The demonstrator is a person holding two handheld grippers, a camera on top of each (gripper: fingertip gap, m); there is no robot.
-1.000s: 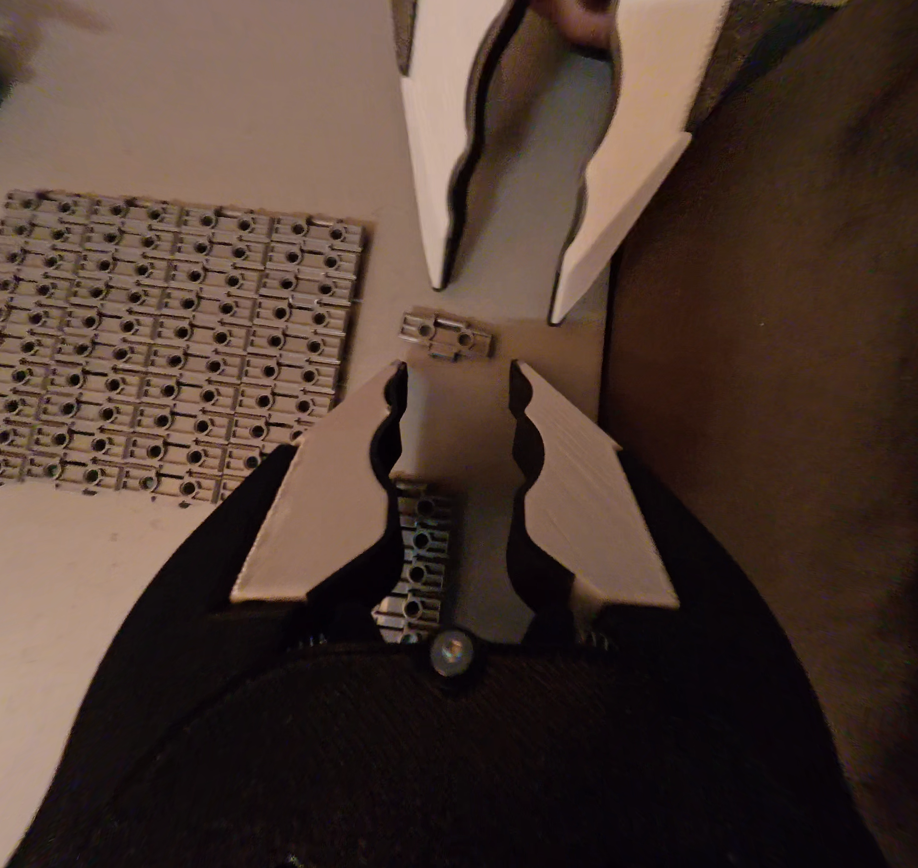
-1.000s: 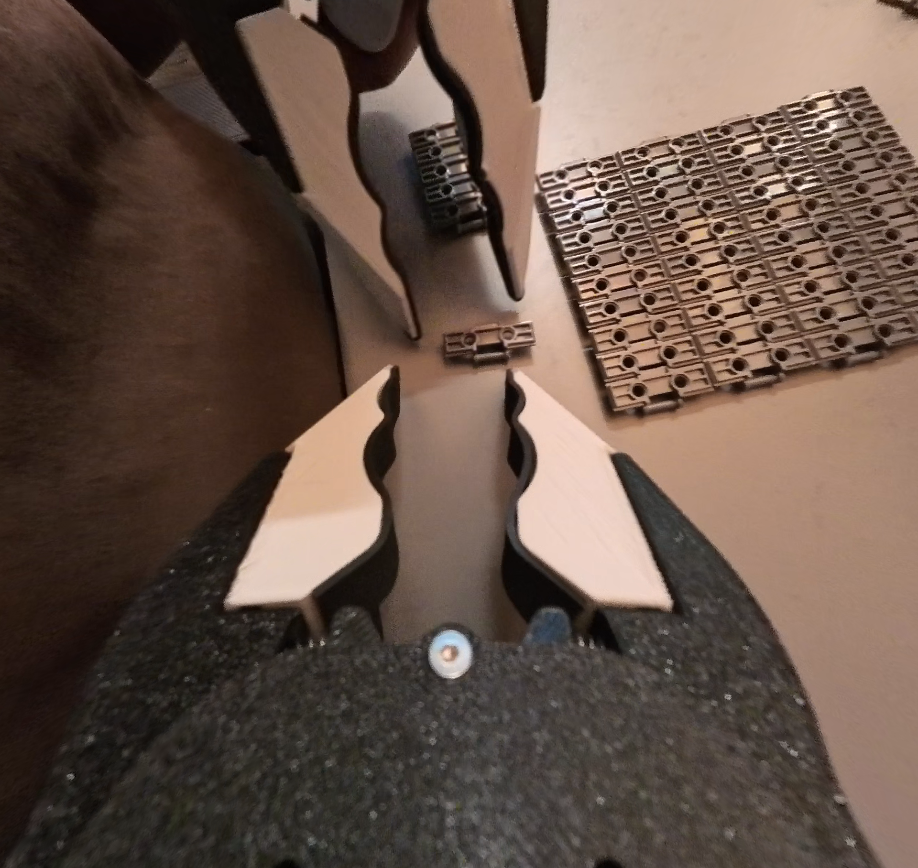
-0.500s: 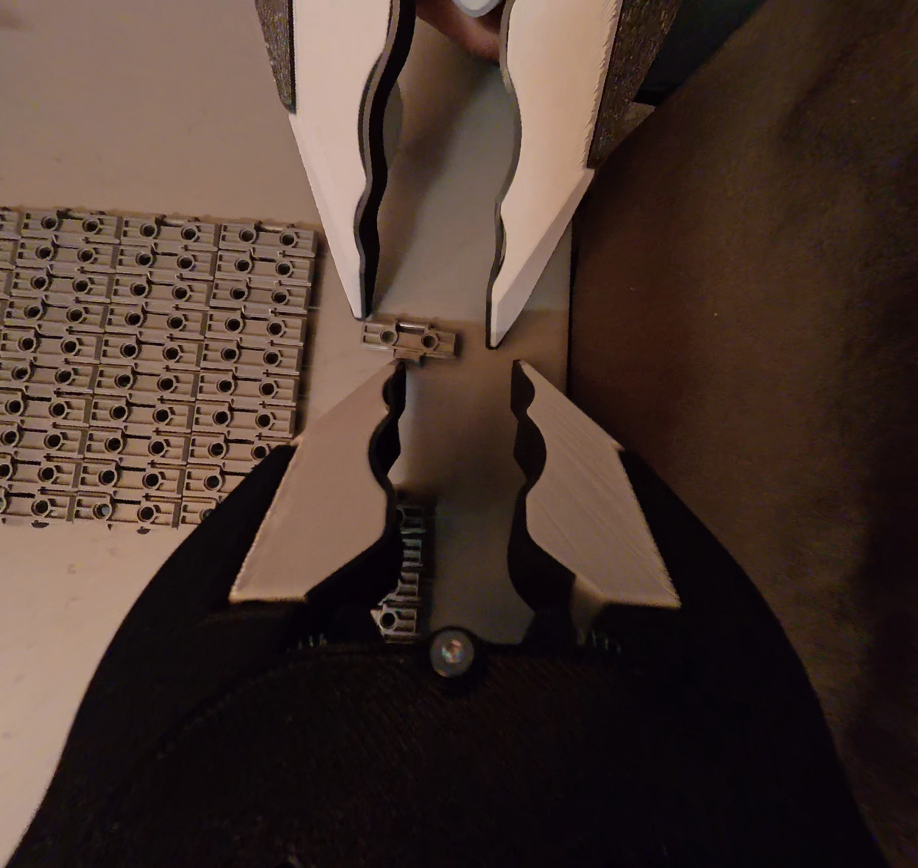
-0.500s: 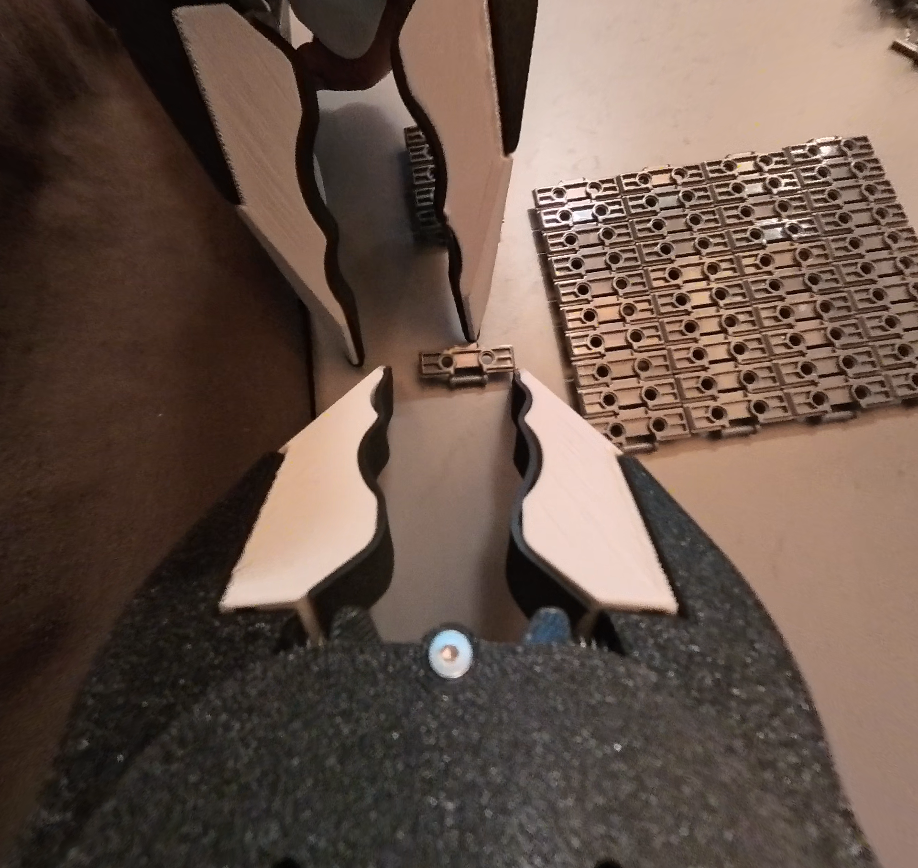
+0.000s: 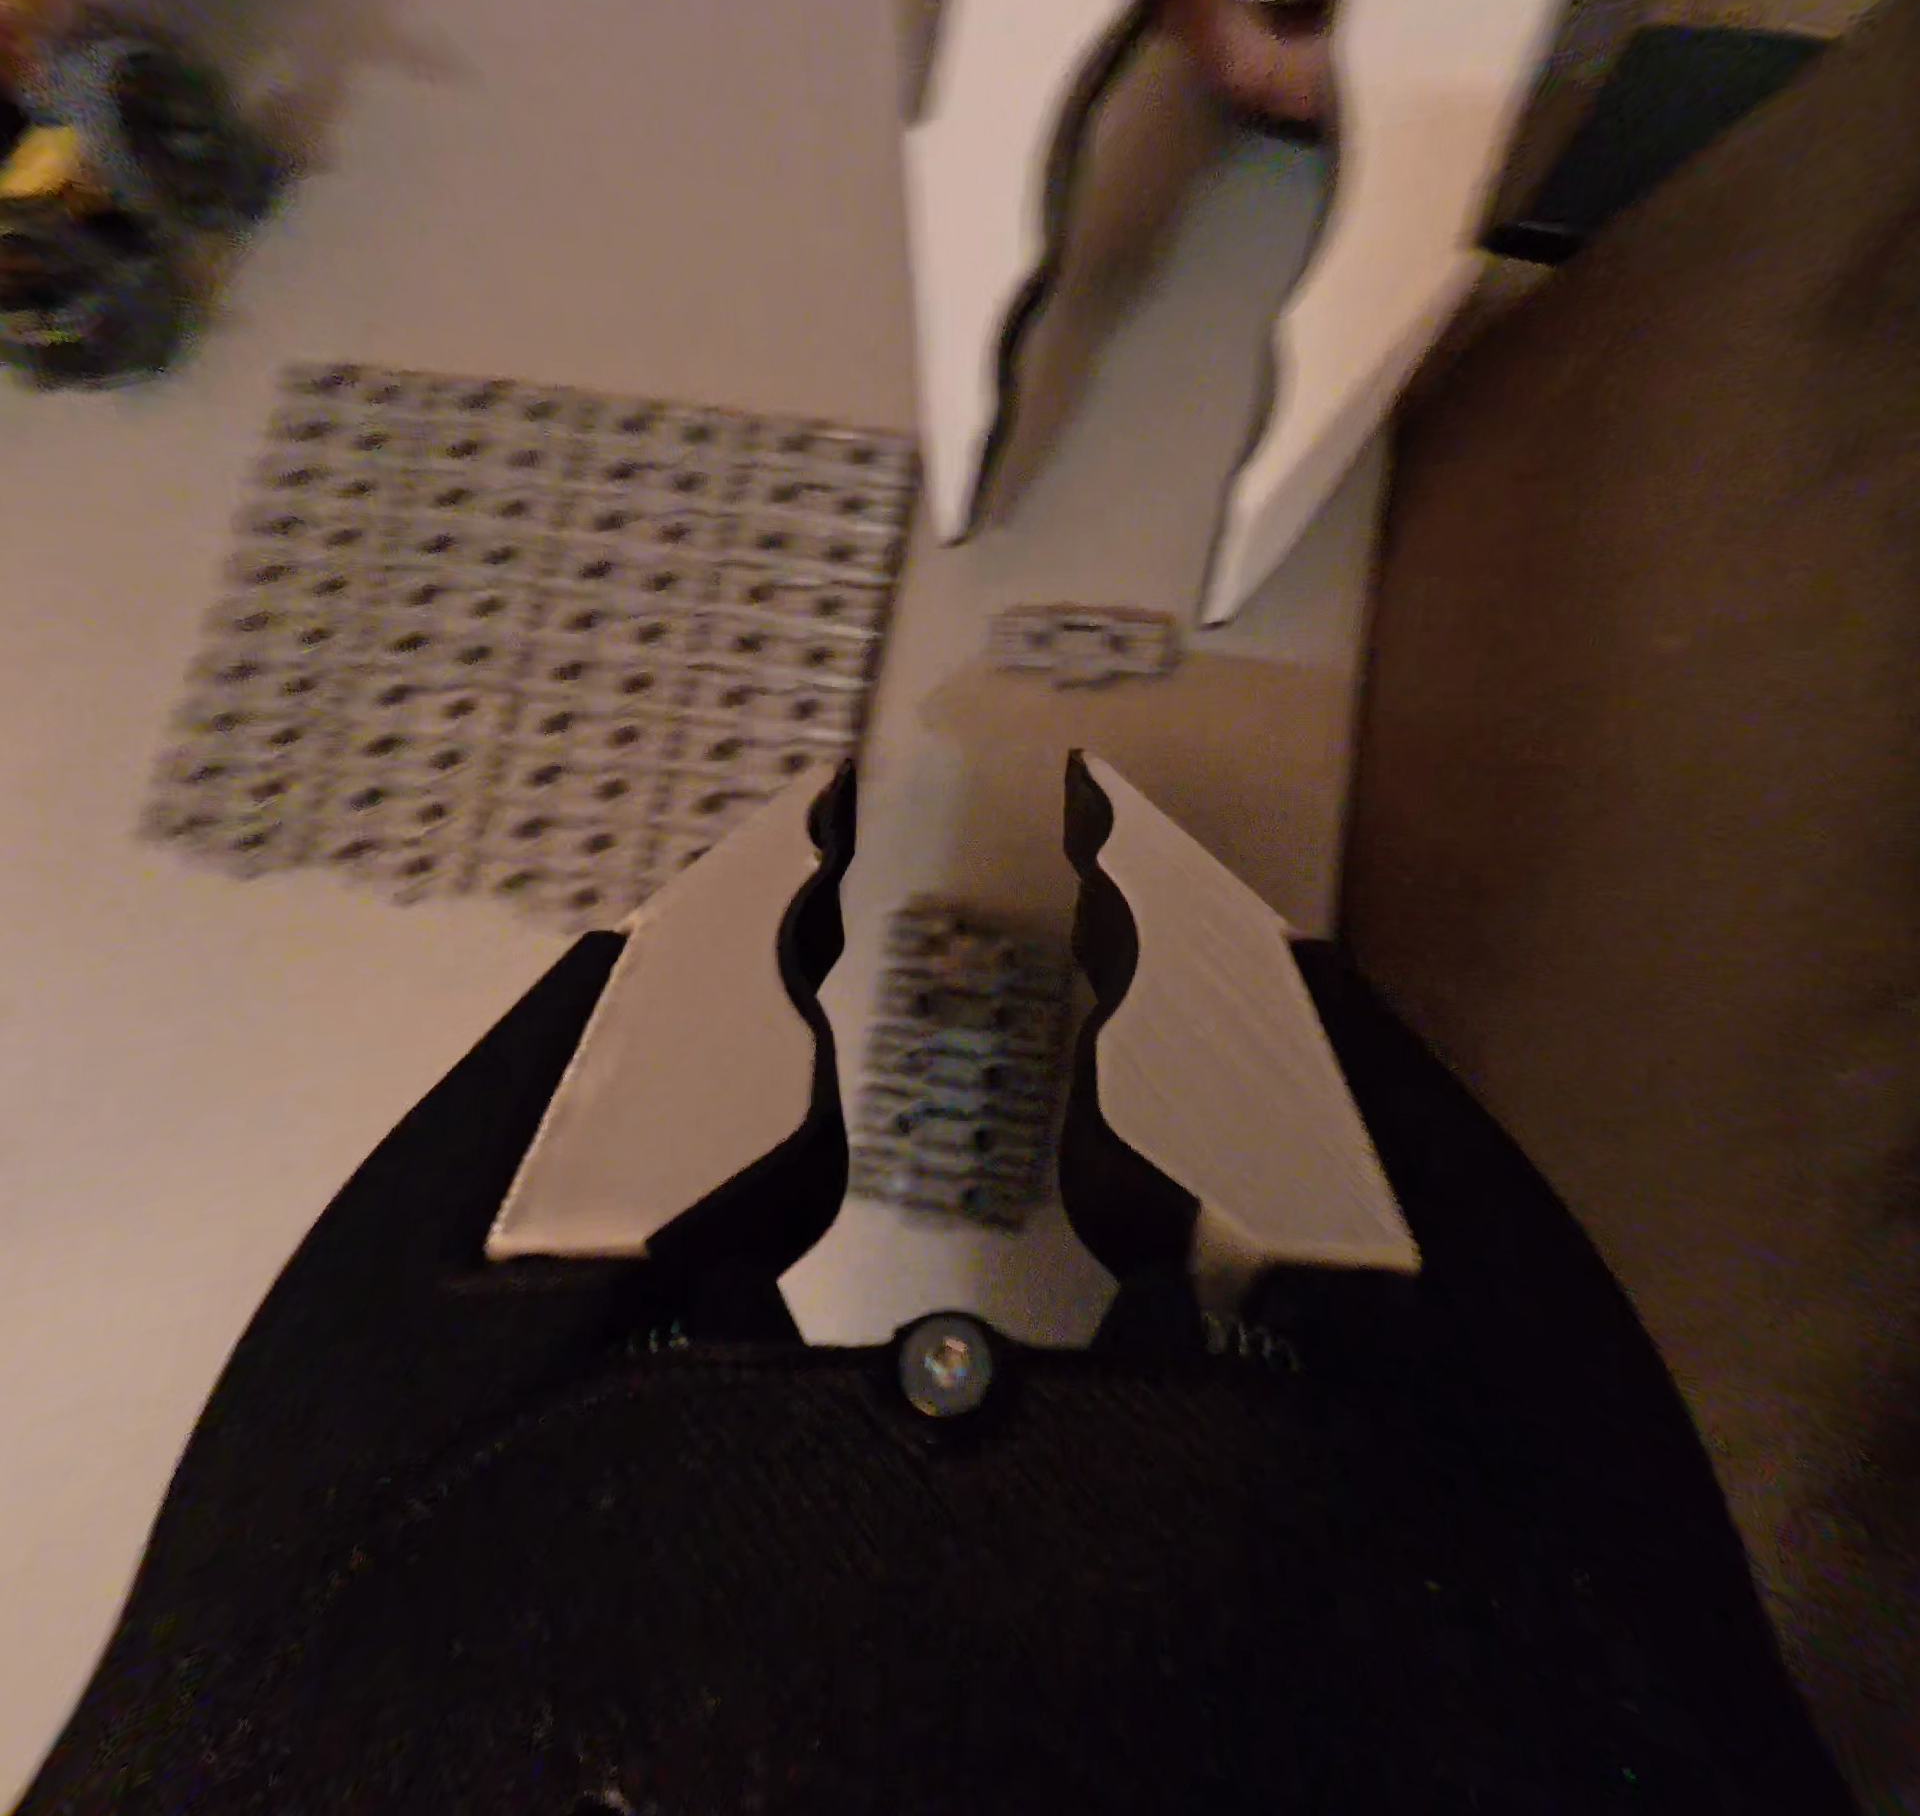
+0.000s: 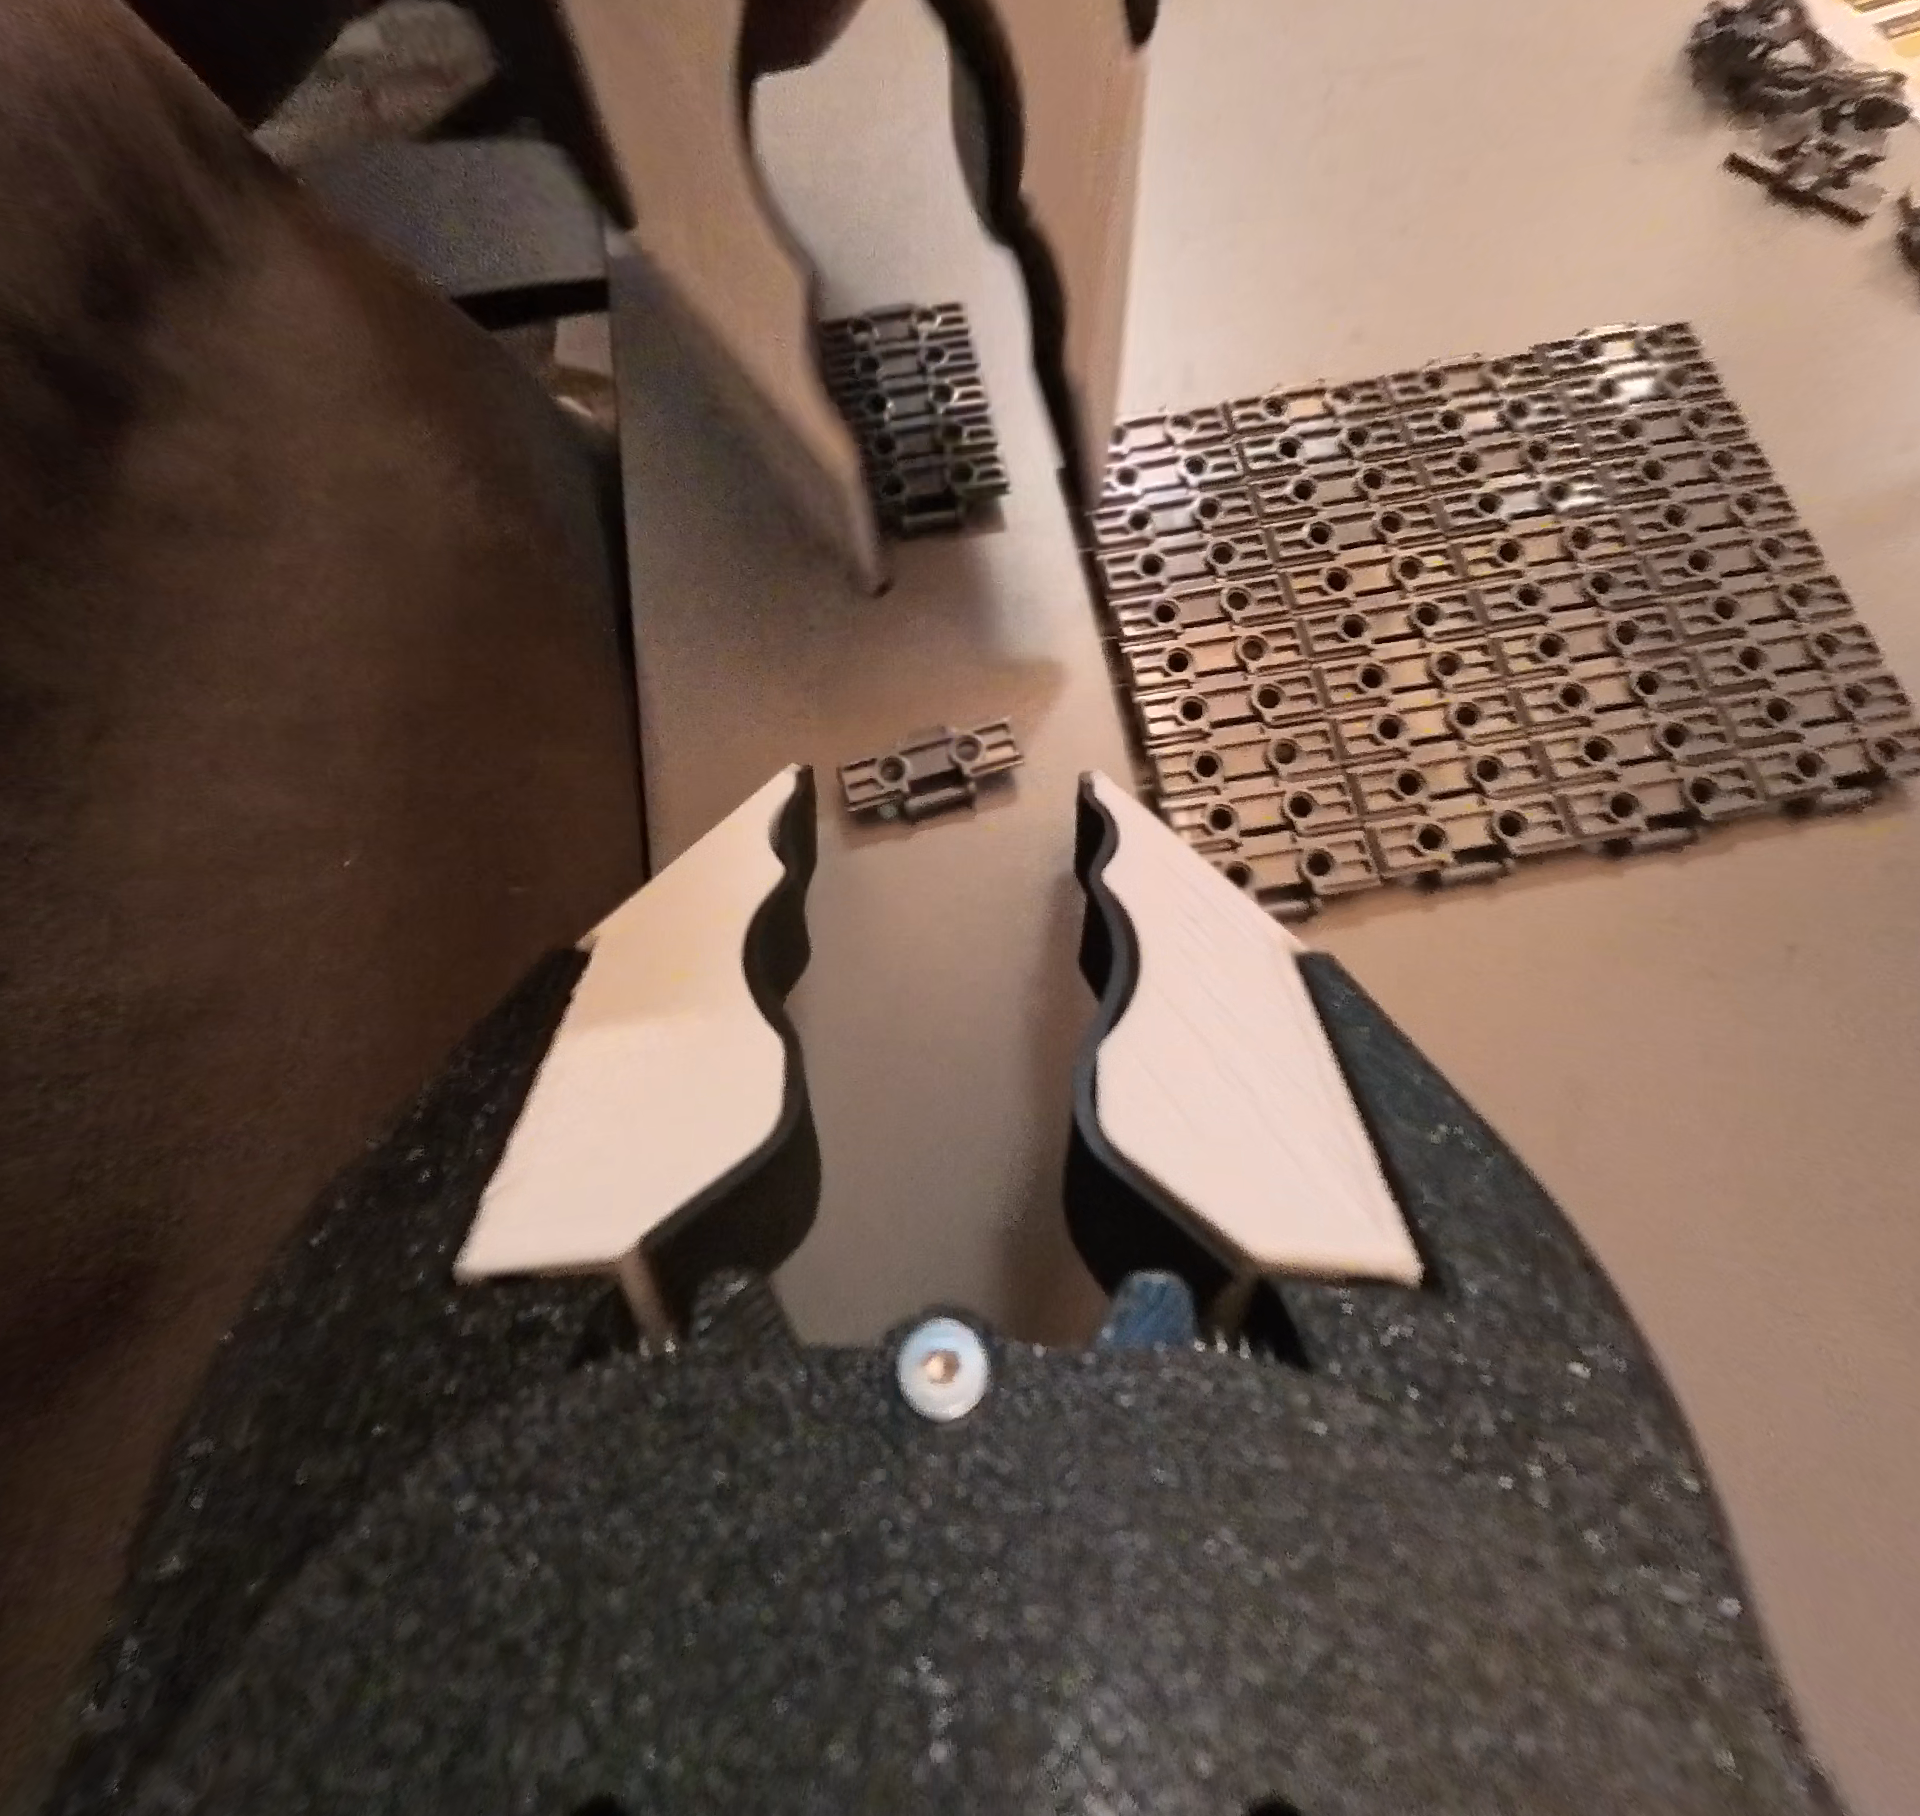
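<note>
Beige worktop (image 6: 1455,1091) carries one small grey plastic link (image 6: 928,772) between both empty, parted tongs: left tongs (image 5: 961,774), right tongs (image 6: 943,790).

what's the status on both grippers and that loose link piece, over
Left gripper open, empty, over short link strip. Right gripper open, empty, just short of single grey link. Large link mat beside them; nothing between jaws and link.
</note>
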